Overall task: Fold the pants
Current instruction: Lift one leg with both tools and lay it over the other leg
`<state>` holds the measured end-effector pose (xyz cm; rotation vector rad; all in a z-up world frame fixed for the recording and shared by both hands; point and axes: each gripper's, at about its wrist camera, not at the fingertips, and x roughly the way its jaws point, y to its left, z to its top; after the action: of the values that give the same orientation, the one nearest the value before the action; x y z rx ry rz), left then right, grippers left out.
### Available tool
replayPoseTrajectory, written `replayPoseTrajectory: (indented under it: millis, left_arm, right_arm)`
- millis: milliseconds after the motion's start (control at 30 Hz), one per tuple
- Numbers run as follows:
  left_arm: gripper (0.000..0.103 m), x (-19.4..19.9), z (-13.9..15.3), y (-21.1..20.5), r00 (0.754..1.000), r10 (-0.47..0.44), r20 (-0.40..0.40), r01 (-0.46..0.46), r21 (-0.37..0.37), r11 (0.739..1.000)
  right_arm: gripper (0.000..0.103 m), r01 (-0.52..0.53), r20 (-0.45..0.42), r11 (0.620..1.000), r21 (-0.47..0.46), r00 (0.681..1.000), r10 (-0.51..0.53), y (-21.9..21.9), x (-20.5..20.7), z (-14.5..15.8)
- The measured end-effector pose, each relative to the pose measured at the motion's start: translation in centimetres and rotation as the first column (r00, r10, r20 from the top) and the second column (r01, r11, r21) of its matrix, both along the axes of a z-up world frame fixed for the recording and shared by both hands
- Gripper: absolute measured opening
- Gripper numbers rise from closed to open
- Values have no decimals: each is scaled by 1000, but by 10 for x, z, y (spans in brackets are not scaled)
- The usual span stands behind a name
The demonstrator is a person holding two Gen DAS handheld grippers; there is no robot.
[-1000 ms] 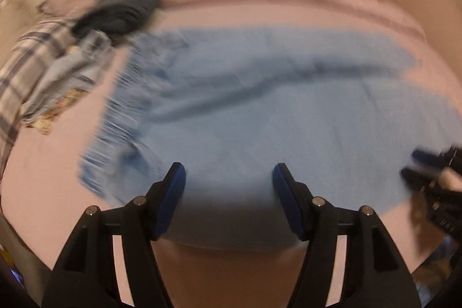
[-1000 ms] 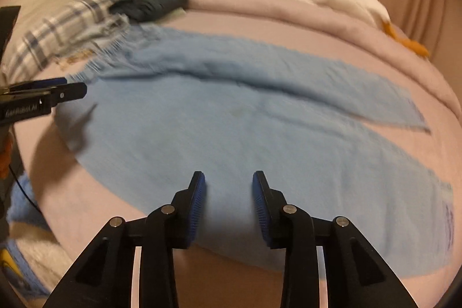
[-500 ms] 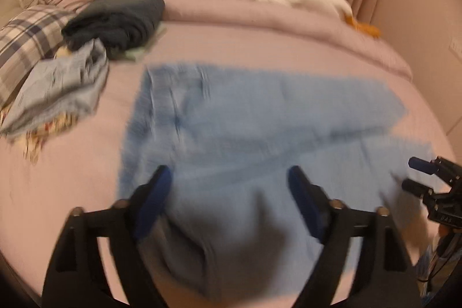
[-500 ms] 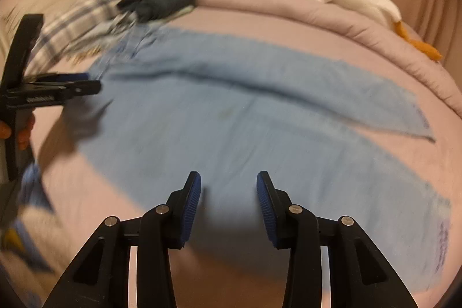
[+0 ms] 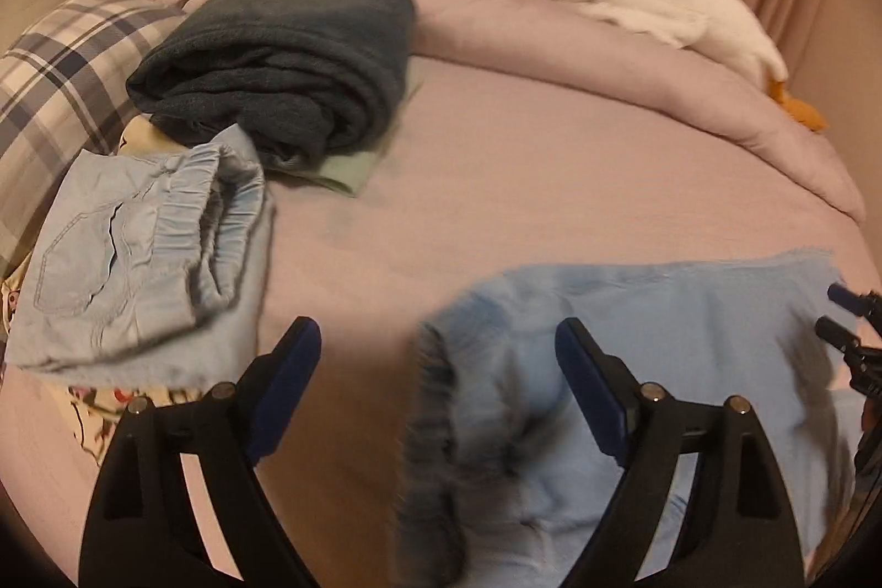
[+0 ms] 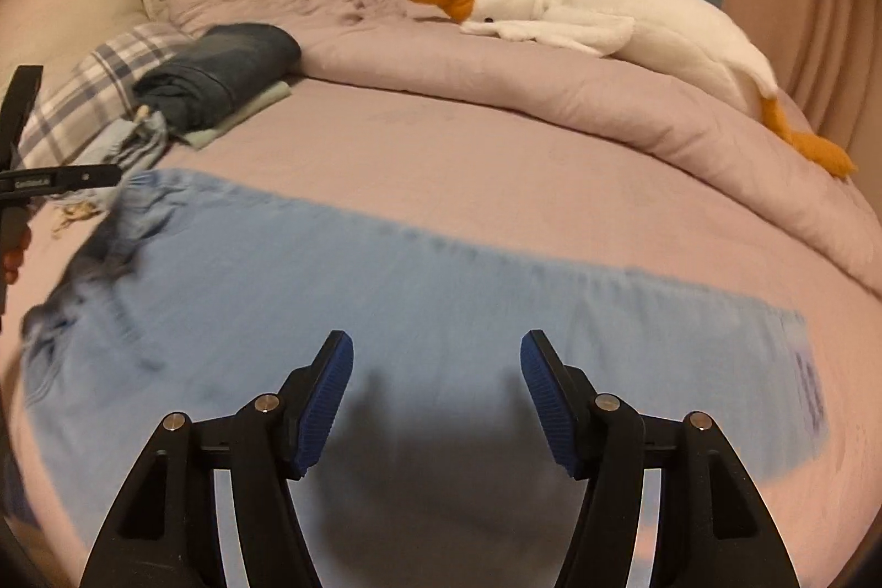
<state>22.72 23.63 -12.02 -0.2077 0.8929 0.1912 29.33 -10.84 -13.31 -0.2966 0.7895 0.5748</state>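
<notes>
The light blue pants (image 6: 419, 312), soft woven cloth with a gathered waistband, lie flat in a long band across the near side of the bed (image 6: 496, 158), whose mauve sheet is smooth and whose quilt is bunched along the far edge. The right tool (image 6: 435, 395) hovers over the cloth, its ribbed blue pads opening, nothing pinched between them. The left tool (image 5: 438, 384) stands wide above the waistband end, gripping nothing. Toward the bed's left edge sit one folded dark garment (image 5: 281, 53) and one folded pale denim piece (image 5: 138, 257); one plush goose (image 6: 601, 26) rests on the quilt
</notes>
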Motion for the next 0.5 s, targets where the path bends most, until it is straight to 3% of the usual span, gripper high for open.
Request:
replayPoseTrajectory:
  millis: [167, 300, 400, 467, 500]
  left_arm:
    - [87, 14, -15, 15, 998, -60, -6, 59, -111, 992]
    - [84, 23, -30, 6, 987, -152, -60, 145, -109, 983]
    - [63, 26, -40, -1, 968, -232, -95, 223, -98, 970]
    - [34, 27, -45, -2, 959, -262, -107, 252, -102, 962]
    - [33, 27, -47, -4, 955, -274, -113, 263, -103, 959]
  right_arm:
    - [63, -114, -23, 993, -37, 993, 113, 26, 37, -10]
    - [63, -205, -81, 975, -80, 977, 199, 44, 62, -22]
    - [63, -239, -107, 959, -153, 969, 224, 57, 79, -35]
    - [63, -270, -181, 949, -164, 954, 240, 61, 92, -47]
    - [63, -281, -218, 947, -154, 945, 244, 60, 96, -51]
